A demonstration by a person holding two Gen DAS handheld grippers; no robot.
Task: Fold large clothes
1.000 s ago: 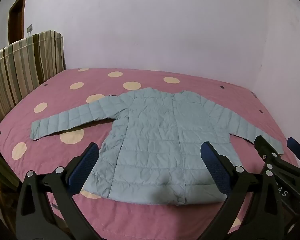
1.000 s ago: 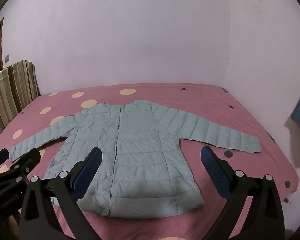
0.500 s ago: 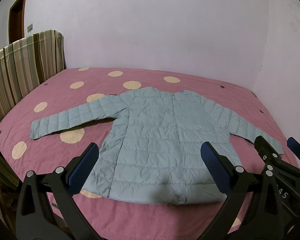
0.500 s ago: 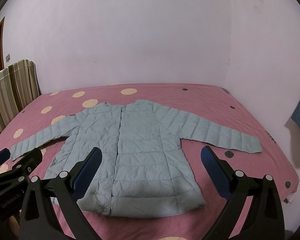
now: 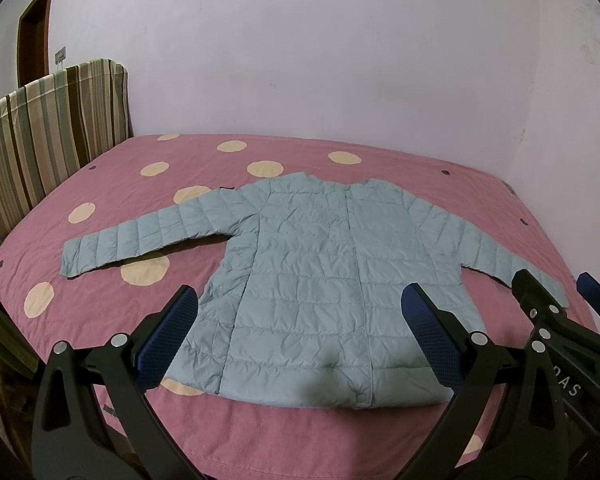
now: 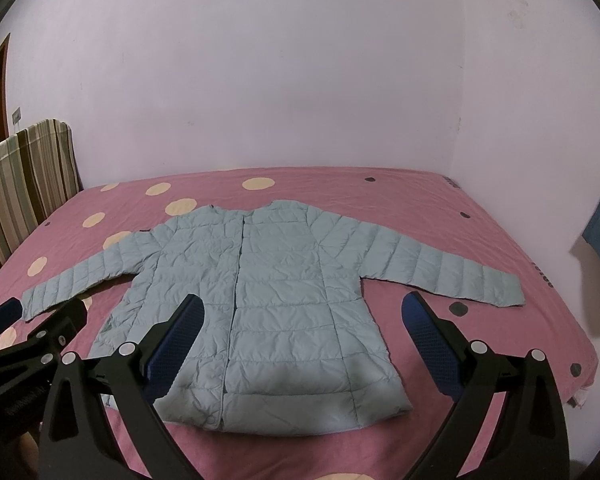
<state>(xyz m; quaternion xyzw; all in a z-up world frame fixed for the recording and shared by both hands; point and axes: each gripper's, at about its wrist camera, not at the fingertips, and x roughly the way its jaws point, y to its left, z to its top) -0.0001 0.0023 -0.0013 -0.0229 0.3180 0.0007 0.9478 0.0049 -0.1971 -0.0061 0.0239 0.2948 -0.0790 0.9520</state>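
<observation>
The pale blue quilted puffer jacket lies flat on the pink dotted bedspread, unmoved since earlier. The left gripper and right gripper still hover wide open, empty.

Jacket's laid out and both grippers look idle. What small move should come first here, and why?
Probably lower the left gripper toward the left sleeve and start folding it inward. The jacket lies flat, front up, with both sleeves spread out on the bed; both grippers, including the right gripper, are open, above the hem, holding nothing.
</observation>
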